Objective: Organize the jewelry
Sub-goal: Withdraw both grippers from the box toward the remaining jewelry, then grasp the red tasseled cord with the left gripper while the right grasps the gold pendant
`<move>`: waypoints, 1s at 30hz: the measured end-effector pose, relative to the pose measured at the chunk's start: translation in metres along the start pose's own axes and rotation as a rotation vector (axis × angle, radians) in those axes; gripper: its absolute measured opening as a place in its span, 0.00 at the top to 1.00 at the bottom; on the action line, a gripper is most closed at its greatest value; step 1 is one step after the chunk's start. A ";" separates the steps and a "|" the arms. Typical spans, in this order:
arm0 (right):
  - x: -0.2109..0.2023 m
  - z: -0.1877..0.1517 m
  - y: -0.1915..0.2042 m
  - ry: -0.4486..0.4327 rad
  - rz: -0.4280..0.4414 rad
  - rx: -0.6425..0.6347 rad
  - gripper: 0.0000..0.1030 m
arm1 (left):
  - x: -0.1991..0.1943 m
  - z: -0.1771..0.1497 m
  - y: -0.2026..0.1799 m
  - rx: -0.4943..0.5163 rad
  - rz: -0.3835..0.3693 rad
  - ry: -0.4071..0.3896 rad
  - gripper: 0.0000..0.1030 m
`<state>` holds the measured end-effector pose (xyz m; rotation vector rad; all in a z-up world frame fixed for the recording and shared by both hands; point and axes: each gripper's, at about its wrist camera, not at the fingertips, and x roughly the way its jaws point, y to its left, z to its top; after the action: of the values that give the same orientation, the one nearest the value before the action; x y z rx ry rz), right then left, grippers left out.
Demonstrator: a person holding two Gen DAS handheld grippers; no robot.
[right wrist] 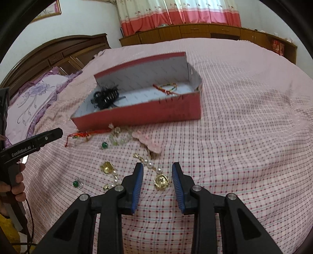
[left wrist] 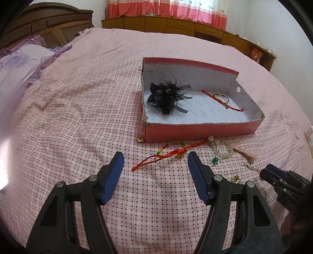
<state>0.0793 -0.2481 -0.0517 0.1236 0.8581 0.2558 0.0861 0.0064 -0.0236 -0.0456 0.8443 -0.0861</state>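
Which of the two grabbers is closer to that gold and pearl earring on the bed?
Right. The right gripper has its open fingers either side of the gold pearl earring; the left gripper sits farther off, by the red cord bracelet.

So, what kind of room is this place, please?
Most likely a bedroom at home: the jewelry box sits on a bed with a pink checked bedspread, a carved wooden headboard and a pillow, with curtains behind.

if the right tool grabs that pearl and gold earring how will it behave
The pearl and gold earring will probably dangle limply, being a linked pearl chain. The gold pendant end looks heaviest, so it may swing. The open right tool could slip off the round pearls.
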 end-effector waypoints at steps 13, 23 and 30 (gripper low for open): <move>0.017 -0.010 -0.005 0.018 -0.001 0.003 0.68 | 0.039 0.002 -0.005 -0.025 -0.059 0.039 0.43; 0.017 -0.014 -0.006 0.010 -0.001 -0.011 0.68 | 0.055 -0.002 -0.011 -0.014 -0.065 0.064 0.70; 0.015 -0.015 -0.008 0.007 0.008 0.019 0.83 | 0.051 -0.004 -0.009 -0.019 -0.101 0.059 1.00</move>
<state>0.0787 -0.2514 -0.0743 0.1437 0.8669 0.2560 0.1166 -0.0072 -0.0636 -0.1043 0.9013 -0.1753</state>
